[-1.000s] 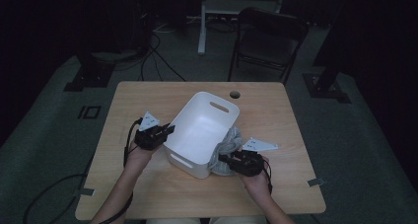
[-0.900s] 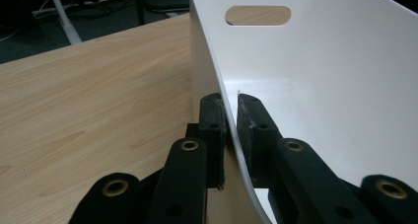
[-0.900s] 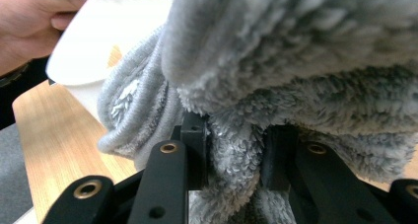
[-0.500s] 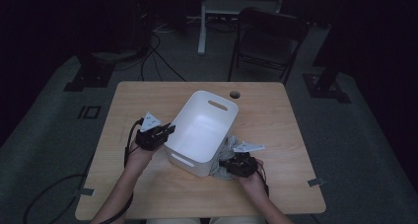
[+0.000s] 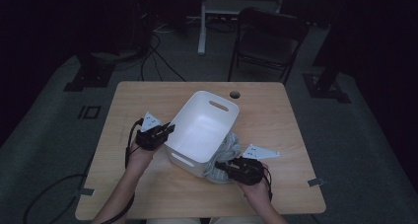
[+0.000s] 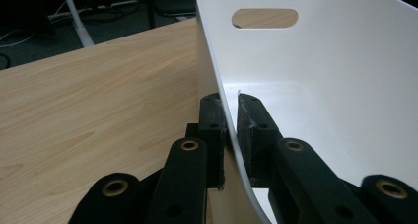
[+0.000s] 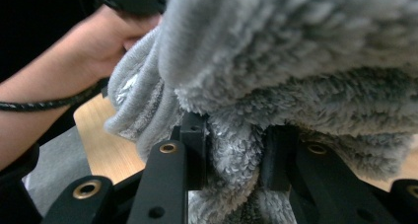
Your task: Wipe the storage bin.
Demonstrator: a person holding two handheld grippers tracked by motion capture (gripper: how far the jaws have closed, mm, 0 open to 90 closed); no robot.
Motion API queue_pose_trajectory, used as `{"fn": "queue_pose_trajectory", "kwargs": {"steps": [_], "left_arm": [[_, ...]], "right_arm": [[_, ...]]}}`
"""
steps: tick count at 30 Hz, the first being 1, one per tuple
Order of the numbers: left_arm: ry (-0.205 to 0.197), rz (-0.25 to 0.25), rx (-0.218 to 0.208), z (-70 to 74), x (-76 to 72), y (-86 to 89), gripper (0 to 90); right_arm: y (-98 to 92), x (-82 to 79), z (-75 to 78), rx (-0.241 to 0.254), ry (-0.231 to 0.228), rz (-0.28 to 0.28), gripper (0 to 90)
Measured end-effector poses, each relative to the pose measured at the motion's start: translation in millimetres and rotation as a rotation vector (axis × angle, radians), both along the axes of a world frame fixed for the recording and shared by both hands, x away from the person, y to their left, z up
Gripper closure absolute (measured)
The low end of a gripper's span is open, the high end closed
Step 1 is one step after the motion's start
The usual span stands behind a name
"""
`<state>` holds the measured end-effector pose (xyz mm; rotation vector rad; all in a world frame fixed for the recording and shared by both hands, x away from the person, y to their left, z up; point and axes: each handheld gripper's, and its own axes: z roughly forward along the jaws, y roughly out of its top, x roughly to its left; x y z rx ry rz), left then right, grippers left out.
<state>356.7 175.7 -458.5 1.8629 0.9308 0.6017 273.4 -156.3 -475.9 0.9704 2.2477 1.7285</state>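
**Both tongs clamped, and the towel comes away from the bin**

Left tongs (image 5: 167, 130) grip the near-left rim of the white bin (image 5: 204, 128), one jaw outside the wall and one inside, pinched tight on the thin plastic. They hold it tipped, with its open mouth turned up and toward the left hand (image 5: 140, 155), and they have not shifted in the last second.

Moving right, the bin looks bare inside: smooth white walls, a handle slot at the far end, nothing lying in it.

Right of the bin, a grey fluffy towel (image 5: 224, 157) lies bunched on the wooden table (image 5: 296, 135), pressed against the bin's lower right side. Right tongs (image 5: 222, 166) are closed on a thick fold of it. A second ago that hand sat further out to the right; now it has drawn nearer the person, dragging the towel along. To my eye the towel is being gathered up, likely to go into the waiting bin.
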Motion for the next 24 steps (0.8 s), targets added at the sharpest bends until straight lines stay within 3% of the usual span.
{"fn": "queue_pose_trajectory", "kwargs": {"steps": [4, 6, 8, 10, 12, 15, 18, 20, 22, 24], "left_arm": [[0.011, -0.009, -0.005, 0.2, -0.2, 0.3, 81.6], [0.018, -0.01, -0.006, 0.6, 0.3, -0.1, 81.7], [0.02, -0.016, -0.016, 0.3, 1.5, 0.8, 81.6], [0.02, -0.021, -0.02, 0.1, 2.1, 1.0, 81.5], [0.021, -0.019, -0.017, 0.2, 2.1, 0.8, 81.5], [0.019, -0.017, -0.011, 0.3, 1.7, 0.8, 81.5], [0.016, -0.005, -0.012, 0.1, 1.3, 0.4, 81.4], [0.015, 0.009, -0.02, -0.4, 1.2, 0.6, 81.4], [0.016, 0.024, -0.024, -0.4, 1.1, -0.5, 81.6], [0.012, 0.026, -0.024, -0.5, 1.1, -0.7, 81.7]], "right_arm": [[7.1, 2.5, -4.7, -0.04, -0.02, -0.029, 68.7], [8.2, 5.6, -10.0, -0.078, -0.007, -0.038, 68.8], [7.2, 10.3, -17.4, -0.058, 0.029, -0.04, 68.8], [8.1, 14.0, -22.1, -0.103, 0.03, -0.048, 68.8], [6.9, 19.1, -30.5, -0.11, 0.063, -0.055, 68.9], [8.9, 27.5, -46.5, -0.183, 0.116, -0.078, 69.0], [9.7, 35.8, -60.5, -0.22, 0.185, -0.085, 68.9], [10.4, 37.8, -65.6, -0.221, 0.211, -0.087, 69.0], [10.8, 37.1, -62.2, -0.239, 0.207, -0.08, 69.5], [9.7, 29.7, -54.4, -0.202, 0.185, -0.056, 69.7]]}}
